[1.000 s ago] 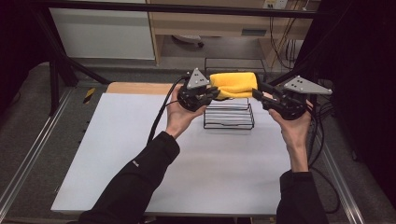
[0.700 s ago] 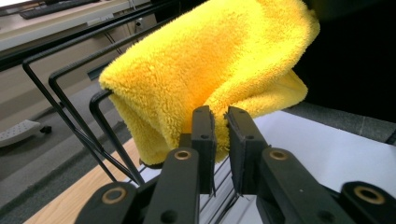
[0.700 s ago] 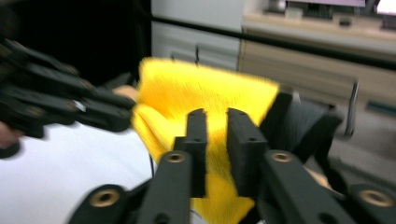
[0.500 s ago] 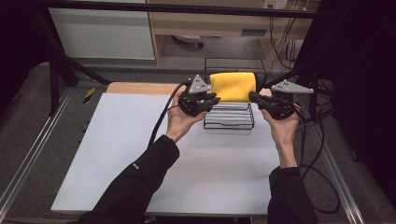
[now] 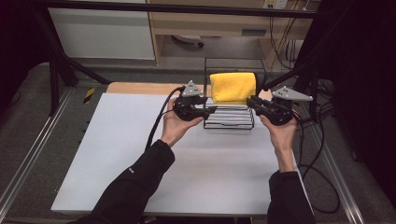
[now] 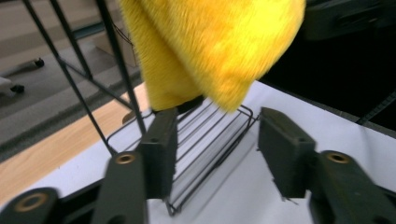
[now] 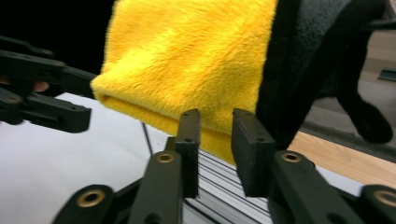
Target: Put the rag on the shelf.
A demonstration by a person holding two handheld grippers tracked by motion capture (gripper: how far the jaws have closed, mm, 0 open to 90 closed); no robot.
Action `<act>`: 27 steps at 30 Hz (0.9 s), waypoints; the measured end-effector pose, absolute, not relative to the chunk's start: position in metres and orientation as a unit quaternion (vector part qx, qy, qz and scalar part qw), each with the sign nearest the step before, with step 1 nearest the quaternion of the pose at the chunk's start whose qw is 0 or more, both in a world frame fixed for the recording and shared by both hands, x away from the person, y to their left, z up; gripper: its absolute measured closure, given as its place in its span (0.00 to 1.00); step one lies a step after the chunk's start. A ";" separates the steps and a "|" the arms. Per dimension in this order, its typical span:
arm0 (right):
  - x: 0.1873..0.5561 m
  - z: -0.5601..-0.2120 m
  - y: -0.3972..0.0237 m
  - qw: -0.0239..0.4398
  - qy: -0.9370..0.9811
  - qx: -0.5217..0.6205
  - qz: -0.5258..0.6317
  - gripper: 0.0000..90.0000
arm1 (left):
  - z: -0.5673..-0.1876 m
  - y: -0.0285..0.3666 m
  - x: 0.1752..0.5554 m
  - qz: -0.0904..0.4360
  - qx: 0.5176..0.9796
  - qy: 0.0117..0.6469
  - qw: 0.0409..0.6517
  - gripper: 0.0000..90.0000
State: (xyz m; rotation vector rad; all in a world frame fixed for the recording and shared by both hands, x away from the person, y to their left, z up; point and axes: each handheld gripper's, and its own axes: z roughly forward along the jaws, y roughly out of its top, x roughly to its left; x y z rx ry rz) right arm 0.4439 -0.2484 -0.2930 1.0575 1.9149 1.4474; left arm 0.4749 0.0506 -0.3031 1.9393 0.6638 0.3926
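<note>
the landmark is the wire rack (image 5: 229, 117), standing on the white table cover (image 5: 140, 154) at the far side of the table.

nearest the person, both sleeved forearms reach forward toward the rack, one on each side of it. compared with the picture a second ago, both hands sit lower and closer in against the rack.

left gripper (image 5: 208, 110): positioned just beside the rack's left end. its jaws have just been opening and now stand spread, with nothing between them. in the left gripper view (image 6: 217, 144) the rack's wire base lies under the gap and the lower corner of the yellow towel (image 5: 232, 87) hangs just above it, not touched by either pad.

right gripper (image 5: 251, 101): positioned just beside the rack's right end. its jaws have just been opening from a tighter setting and now stand a narrow gap apart. in the right gripper view (image 7: 215, 140) the towel's lower edge (image 7: 187, 65) lies right behind the tips; no pad presses on it.

towel location: draped over the rack's upper bar, hanging down toward the base, folded, clear of the table.

judgement: both grips have let go, so the towel appears to be hung and resting on the rack by itself. the hanging step looks complete; what is left is to back both grippers away without snagging the cloth.

farther off, behind the rack, stand a pale cabinet (image 5: 102, 28) and a wooden shelf (image 5: 210, 21).
</note>
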 end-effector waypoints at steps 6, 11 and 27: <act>0.426 -0.285 -0.245 0.244 0.711 0.380 0.539 0.57 | -0.309 0.073 0.467 0.155 0.805 0.295 0.491 0.29; 0.418 -0.293 -0.240 0.227 0.720 0.386 0.530 0.34 | -0.319 0.101 0.456 0.149 0.806 0.307 0.483 0.16; 0.402 -0.345 -0.228 0.185 0.752 0.389 0.500 0.07 | -0.367 0.188 0.413 0.163 0.811 0.350 0.440 0.07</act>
